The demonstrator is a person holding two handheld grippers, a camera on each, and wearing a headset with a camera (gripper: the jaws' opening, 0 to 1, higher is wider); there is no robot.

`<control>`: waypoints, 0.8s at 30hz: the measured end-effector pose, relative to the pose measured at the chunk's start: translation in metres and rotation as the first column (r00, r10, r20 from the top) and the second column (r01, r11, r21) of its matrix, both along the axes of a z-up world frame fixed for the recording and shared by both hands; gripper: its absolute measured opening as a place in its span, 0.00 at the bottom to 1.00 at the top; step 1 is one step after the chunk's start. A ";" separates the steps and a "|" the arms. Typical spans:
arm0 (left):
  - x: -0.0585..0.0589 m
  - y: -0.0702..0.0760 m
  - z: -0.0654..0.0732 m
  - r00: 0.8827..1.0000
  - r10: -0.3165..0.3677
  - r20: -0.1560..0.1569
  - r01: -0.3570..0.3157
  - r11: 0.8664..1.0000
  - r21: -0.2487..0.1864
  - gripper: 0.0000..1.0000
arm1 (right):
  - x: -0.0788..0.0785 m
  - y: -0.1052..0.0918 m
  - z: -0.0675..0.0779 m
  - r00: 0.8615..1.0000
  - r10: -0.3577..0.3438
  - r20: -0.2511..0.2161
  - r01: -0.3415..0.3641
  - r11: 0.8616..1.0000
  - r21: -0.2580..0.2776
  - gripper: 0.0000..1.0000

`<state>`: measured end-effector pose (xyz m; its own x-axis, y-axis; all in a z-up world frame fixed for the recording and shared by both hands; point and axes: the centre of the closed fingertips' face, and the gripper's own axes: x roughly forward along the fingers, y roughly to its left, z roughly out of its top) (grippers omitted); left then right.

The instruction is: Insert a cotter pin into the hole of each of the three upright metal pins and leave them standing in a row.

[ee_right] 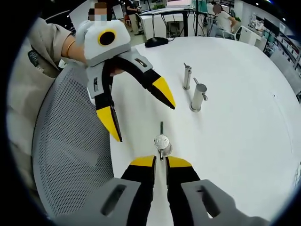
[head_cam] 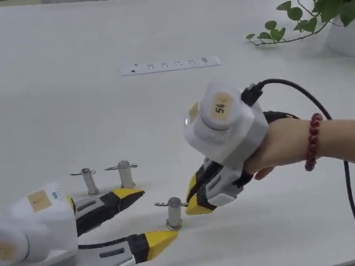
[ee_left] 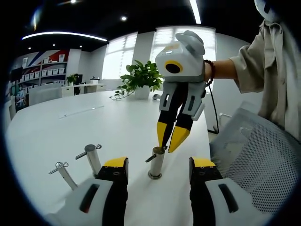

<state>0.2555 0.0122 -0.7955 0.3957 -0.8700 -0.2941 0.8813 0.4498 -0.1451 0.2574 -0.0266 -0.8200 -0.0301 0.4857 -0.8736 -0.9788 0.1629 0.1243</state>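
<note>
White table (head_cam: 63, 88), three upright metal pins (head_cam: 126, 175), three cotter pins (head_cam: 82, 172), two hand-held grippers (head_cam: 159, 213)

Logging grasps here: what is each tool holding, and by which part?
Right tool pinches the cotter pin by its head end; left tool is open, holding nothing.

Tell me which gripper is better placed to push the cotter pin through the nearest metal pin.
The right gripper, probably: it is closed on the cotter pin at the top of the nearest metal pin. The left gripper is open, flanking that pin, better for steadying.
</note>
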 end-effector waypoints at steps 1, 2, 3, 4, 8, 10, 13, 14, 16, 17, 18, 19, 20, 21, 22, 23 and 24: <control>0.000 0.001 0.001 1.000 0.001 0.000 -0.001 1.000 -0.001 0.51 | 0.000 0.000 0.000 1.000 0.001 0.003 -0.001 1.000 0.001 0.08; -0.001 0.002 0.002 1.000 0.002 -0.002 -0.002 1.000 -0.005 0.52 | -0.001 0.000 -0.001 1.000 0.004 0.004 -0.004 1.000 0.000 0.08; -0.002 0.002 0.003 1.000 0.002 -0.005 -0.002 1.000 -0.008 0.52 | -0.001 0.000 -0.001 1.000 0.005 0.004 -0.005 1.000 0.000 0.07; -0.003 0.002 0.004 1.000 0.001 -0.002 -0.001 1.000 -0.008 0.52 | -0.001 0.000 -0.002 1.000 0.006 0.007 -0.006 1.000 0.001 0.07; -0.003 0.004 0.006 1.000 0.001 0.000 -0.001 1.000 -0.005 0.52 | 0.000 0.001 -0.001 1.000 0.004 0.014 -0.004 1.000 0.007 0.05; -0.003 0.005 0.007 1.000 0.004 -0.001 -0.004 1.000 -0.007 0.52 | 0.001 0.001 -0.001 1.000 0.004 0.015 -0.004 1.000 0.006 0.05; -0.004 0.005 0.007 1.000 0.000 -0.001 0.000 1.000 -0.008 0.52 | 0.001 0.001 -0.001 1.000 0.008 0.017 -0.008 1.000 0.008 0.05; -0.004 0.005 0.007 1.000 -0.003 0.000 0.003 1.000 -0.005 0.52 | 0.001 0.002 -0.001 1.000 0.009 0.017 -0.009 1.000 0.008 0.05; -0.005 0.005 0.007 1.000 -0.004 -0.001 0.004 1.000 -0.002 0.52 | 0.001 0.002 -0.001 1.000 0.014 0.020 -0.015 1.000 0.009 0.05; -0.005 0.006 0.007 1.000 -0.005 -0.001 0.005 1.000 0.000 0.52 | 0.001 0.002 -0.001 1.000 0.014 0.019 -0.014 1.000 0.009 0.05; -0.005 0.006 0.007 1.000 -0.004 -0.002 0.004 1.000 -0.001 0.52 | 0.002 0.002 -0.001 1.000 0.016 0.020 -0.016 1.000 0.009 0.05; -0.005 0.007 0.007 1.000 -0.004 -0.002 0.004 1.000 0.000 0.52 | 0.002 0.003 -0.001 1.000 0.018 0.023 -0.019 1.000 0.009 0.05; -0.005 0.007 0.007 1.000 -0.003 -0.003 0.003 1.000 0.002 0.52 | 0.002 0.003 -0.001 1.000 0.020 0.023 -0.020 1.000 0.008 0.05; -0.005 0.008 0.006 1.000 -0.002 -0.003 0.002 1.000 0.004 0.52 | 0.003 0.004 -0.001 1.000 0.021 0.023 -0.021 1.000 0.011 0.05; -0.005 0.008 0.006 1.000 -0.001 -0.003 0.001 1.000 0.005 0.52 | 0.003 0.005 0.000 0.999 0.021 0.024 -0.021 1.000 0.013 0.05; -0.005 0.009 0.006 1.000 0.000 -0.003 0.000 1.000 0.005 0.52 | 0.003 0.005 -0.001 0.999 0.021 0.023 -0.022 1.000 0.012 0.05; -0.005 0.009 0.006 1.000 0.002 -0.003 -0.002 1.000 0.003 0.52 | 0.003 0.005 -0.001 0.999 0.021 0.023 -0.022 1.000 0.012 0.05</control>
